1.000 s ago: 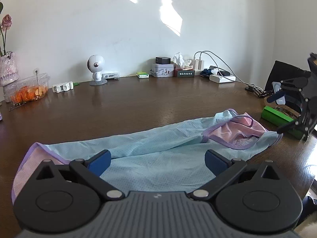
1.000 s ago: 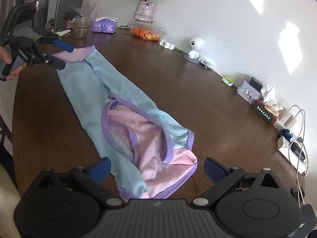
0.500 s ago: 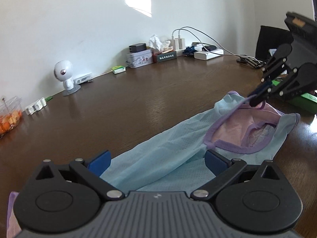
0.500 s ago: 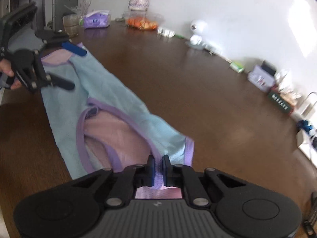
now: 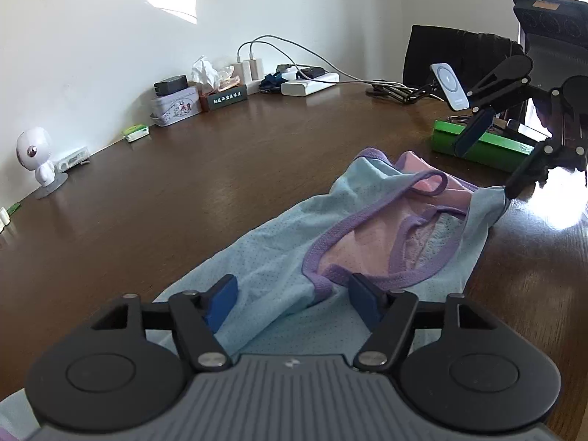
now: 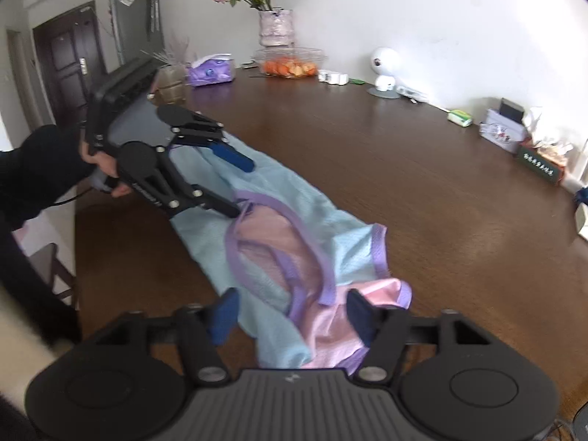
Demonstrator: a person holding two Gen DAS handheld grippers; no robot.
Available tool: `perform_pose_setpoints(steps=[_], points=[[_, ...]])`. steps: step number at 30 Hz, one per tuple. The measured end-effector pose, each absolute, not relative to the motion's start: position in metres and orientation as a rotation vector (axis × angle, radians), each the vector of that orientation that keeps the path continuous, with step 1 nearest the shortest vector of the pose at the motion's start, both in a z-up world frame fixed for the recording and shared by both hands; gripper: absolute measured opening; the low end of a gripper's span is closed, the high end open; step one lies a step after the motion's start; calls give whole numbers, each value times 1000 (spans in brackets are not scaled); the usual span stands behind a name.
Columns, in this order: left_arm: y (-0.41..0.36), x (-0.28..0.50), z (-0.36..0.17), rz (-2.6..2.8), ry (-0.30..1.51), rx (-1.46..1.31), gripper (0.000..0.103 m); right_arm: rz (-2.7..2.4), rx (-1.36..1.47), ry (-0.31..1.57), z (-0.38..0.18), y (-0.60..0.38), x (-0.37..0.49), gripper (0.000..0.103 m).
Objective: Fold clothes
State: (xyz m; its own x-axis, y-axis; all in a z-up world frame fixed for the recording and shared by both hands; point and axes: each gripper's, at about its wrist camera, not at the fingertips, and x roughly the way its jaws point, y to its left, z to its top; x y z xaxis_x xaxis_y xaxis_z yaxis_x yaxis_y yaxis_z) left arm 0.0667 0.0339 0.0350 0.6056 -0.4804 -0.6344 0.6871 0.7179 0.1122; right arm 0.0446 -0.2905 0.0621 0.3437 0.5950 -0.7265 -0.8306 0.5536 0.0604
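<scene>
My left hand-held gripper [image 5: 290, 303] partly open, jaws just been closing, blue mesh between pads, not pinched. My right hand-held gripper [image 6: 290, 312] partly open, jaws just been opening; pink end of fabric between pads, no grip evident. Garment [image 5: 330, 242], light-blue mesh vest with purple trim and pink lining, lies stretched across brown surface [image 5: 220, 191], toward near edge. Looks thin, limp, light; likely slides on polished wood. Best hold, I judge: purple binding, thicker than mesh.

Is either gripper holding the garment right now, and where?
Neither grips it: the left gripper, jaws just closing, straddles the garment mid-length; the right gripper, jaws just opening, straddles its pink end. No pads press.
</scene>
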Motion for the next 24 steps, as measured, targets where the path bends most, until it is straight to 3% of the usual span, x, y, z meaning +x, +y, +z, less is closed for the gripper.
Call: perform_pose_setpoints(steps=[1,3,4,5,8,11,13,14,16,18,20,24], points=[[34,67,36,-693,613,365,63,950,-373,793,59,-289,45,66],[34,68,38,-692,609,359,63,951,-427,821,52,-286,45,43],[35,68,39,-691,610,357,63,954,-460,823,50,-283,45,14],[35,68,40,-688,611,355,63,956,-492,826,47,-280,45,7],[39,66,48,-676,605,334,63,976,-495,782,60,-281,46,7],[44,60,57,-686,577,282,75,955,-473,745,68,-284,59,7],[44,52,60,-690,572,291,84,918,-516,751,57,-279,65,13],[46,46,61,-678,572,304,84,911,-540,763,52,-276,65,20],[54,32,63,-629,576,338,86,937,-570,777,51,-275,62,24],[75,13,65,-508,590,354,93,946,-527,733,65,-285,58,38],[105,-6,68,-327,617,315,102,950,-456,672,85,-294,59,63],[179,-42,69,157,681,-8,103,976,-426,530,117,-258,71,83]])
